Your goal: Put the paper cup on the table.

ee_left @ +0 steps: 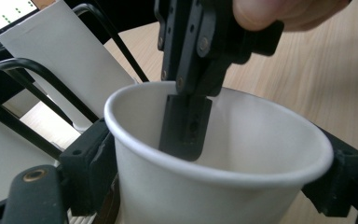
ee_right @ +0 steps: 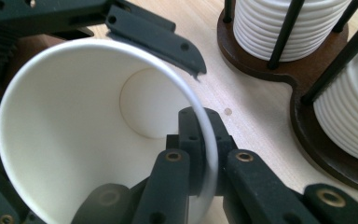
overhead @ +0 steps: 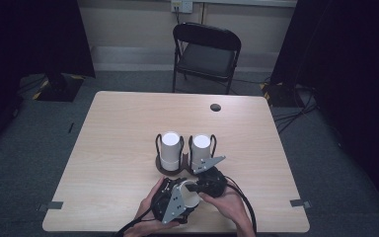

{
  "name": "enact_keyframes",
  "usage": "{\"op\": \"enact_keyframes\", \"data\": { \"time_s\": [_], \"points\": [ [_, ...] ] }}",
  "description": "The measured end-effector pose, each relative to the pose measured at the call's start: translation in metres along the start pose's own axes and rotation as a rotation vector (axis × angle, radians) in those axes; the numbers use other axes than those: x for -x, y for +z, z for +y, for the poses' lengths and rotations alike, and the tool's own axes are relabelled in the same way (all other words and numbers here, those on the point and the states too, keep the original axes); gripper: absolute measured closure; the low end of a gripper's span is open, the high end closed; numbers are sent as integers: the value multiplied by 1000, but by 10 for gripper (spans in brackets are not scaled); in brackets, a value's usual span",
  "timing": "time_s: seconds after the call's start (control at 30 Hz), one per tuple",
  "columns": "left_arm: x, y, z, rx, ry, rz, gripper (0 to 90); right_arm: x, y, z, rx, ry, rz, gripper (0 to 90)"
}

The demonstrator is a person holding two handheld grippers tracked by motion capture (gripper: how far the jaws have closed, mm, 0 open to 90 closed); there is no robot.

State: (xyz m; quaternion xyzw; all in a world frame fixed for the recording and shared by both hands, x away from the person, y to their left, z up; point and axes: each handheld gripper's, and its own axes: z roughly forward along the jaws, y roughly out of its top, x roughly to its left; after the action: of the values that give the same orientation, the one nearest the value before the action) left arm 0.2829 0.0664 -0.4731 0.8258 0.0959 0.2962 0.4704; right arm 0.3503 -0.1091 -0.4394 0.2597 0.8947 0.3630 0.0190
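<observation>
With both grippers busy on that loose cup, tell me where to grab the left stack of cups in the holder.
Grip the left stack by its upper wall, coming from straight above. The holder's black rods flank its sides, while the top stands free above them.

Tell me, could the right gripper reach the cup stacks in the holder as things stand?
Probably not at once: the right gripper is pinching the rim of a loose cup that the left gripper also clasps. The stacks stand just ahead, nothing between, once it lets go.
</observation>
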Motion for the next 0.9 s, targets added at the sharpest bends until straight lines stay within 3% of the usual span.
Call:
{"op": "enact_keyframes", "data": {
  "time_s": [0.13,0.2,0.47,0.5,0.57,0.6,0.7,0.9],
  "points": [
    [1,2,1,-8,10,8,169,-3,2,2,-5,-13,0,892],
    [0,2,0,1,-3,5,210,-2,1,2,-1,-3,-11,891],
    [-1,4,-2,-12,-24,-1,224,2,3,1,-3,32,-15,880],
    [-2,6,-3,-9,-41,4,226,4,5,-1,14,55,-9,875],
    [-3,6,-3,-12,-41,1,227,4,5,-1,22,58,-8,870],
    [-4,6,-4,0,-65,13,229,5,5,-2,37,69,-14,857],
    [-7,5,-4,6,-82,9,232,6,3,-4,58,90,-20,821],
    [-11,5,-6,4,-120,33,231,4,-4,-8,112,99,-31,753]
  ]
}}
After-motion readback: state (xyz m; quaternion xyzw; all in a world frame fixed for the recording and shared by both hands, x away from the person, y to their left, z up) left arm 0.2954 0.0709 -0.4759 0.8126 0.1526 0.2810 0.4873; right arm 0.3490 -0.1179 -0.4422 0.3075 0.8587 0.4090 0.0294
